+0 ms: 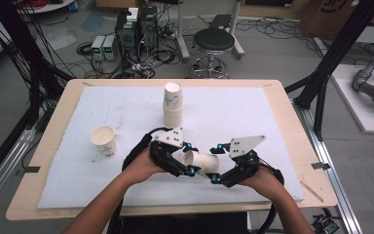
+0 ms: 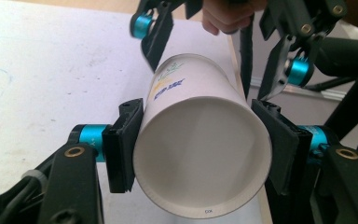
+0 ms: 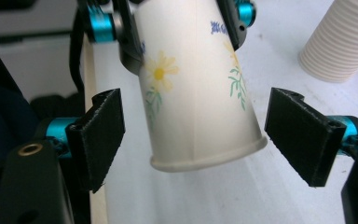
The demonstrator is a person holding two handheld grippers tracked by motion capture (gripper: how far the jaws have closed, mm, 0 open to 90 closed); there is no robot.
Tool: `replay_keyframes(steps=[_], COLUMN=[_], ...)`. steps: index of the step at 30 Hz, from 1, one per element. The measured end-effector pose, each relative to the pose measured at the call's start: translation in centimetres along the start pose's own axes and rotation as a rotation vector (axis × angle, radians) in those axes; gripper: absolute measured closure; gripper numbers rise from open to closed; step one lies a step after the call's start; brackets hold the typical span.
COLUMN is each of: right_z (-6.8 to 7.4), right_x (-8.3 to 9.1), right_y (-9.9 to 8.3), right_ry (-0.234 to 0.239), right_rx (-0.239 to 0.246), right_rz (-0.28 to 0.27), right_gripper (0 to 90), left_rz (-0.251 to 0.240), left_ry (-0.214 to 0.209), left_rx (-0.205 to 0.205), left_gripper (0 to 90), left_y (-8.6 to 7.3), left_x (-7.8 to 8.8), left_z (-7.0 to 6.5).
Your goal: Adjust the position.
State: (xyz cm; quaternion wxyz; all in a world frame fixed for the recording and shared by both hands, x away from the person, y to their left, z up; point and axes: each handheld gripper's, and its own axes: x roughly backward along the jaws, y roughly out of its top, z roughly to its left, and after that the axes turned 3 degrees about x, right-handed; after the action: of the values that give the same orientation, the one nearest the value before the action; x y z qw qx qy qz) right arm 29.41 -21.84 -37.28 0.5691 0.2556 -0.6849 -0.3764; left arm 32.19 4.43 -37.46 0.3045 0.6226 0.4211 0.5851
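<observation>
Cup stack (image 3: pixel 344 42) cut off above.

Readable markings:

- Paper cup (image 2: pixel 200 154), held sideways between the jaws of the left gripper (image 2: pixel 200 154): tiny dark characters on the bottom rim, seemingly "OOK" or "COK", too small to read surely.
- Same cup, side wall: a short line of blue print beside a yellow-and-green flower design; letters blurred, not legible. The right gripper view shows the blue print again near the top (image 3: pixel 220 28), also illegible.
- Upright cup (image 1: pixel 104 140) and stacked cups (image 1: pixel 173 104) on the table: small blue-green marks, unreadable.
</observation>
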Motion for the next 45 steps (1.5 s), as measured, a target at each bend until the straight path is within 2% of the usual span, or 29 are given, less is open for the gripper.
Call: replay_keyframes(steps=[3,7,12,16,18,22,30,34,42,45], right_z=[0.1,0.4,0.5,0.5,0.5,0.4,0.2,0.1,0.1,0.1], right_x=[0.6,1.2,1.3,1.2,1.2,1.2,1.5,1.3,1.1,0.9], right_y=[-0.6,-1.4,-2.1,-2.5,-2.7,-2.9,-3.3,-3.6,-3.7,-3.8], right_ry=[-0.019,-0.051,-0.061,-0.05,-0.052,-0.049,-0.034,-0.023,0.002,0.02], right_rx=[-0.016,-0.034,-0.052,-0.059,-0.056,-0.06,-0.073,-0.077,-0.079,-0.082], right_rz=[-0.058,-0.132,-0.18,-0.21,-0.21,-0.222,-0.246,-0.243,-0.254,-0.26], right_gripper=[20.4,20.0,20.0,20.0,20.0,20.0,20.0,20.1,20.1,20.1], left_rz=[-0.042,-0.075,-0.11,-0.149,-0.174,-0.181,-0.225,-0.261,-0.275,-0.274], left_ry=[0.002,0.008,0.01,0.012,0.008,0.009,0.01,-0.007,-0.019,-0.037], left_rx=[0.012,0.015,0.021,0.024,0.029,0.023,0.011,0.006,0.0,-0.007], left_gripper=[37.1,37.1,37.1,37.1,37.1,37.1,37.1,37.2,37.1,37.1], left_y=[-0.4,-0.9,-1.3,-1.8,-2.1,-2.4,-2.4,-2.1,-1.9,-1.9], left_x=[0.1,0.0,0.0,-0.1,0.0,0.2,1.0,1.6,1.8,1.5], left_z=[0.0,0.0,-0.1,-0.2,-0.3,-0.3,-0.3,-0.4,-0.6,-0.8])
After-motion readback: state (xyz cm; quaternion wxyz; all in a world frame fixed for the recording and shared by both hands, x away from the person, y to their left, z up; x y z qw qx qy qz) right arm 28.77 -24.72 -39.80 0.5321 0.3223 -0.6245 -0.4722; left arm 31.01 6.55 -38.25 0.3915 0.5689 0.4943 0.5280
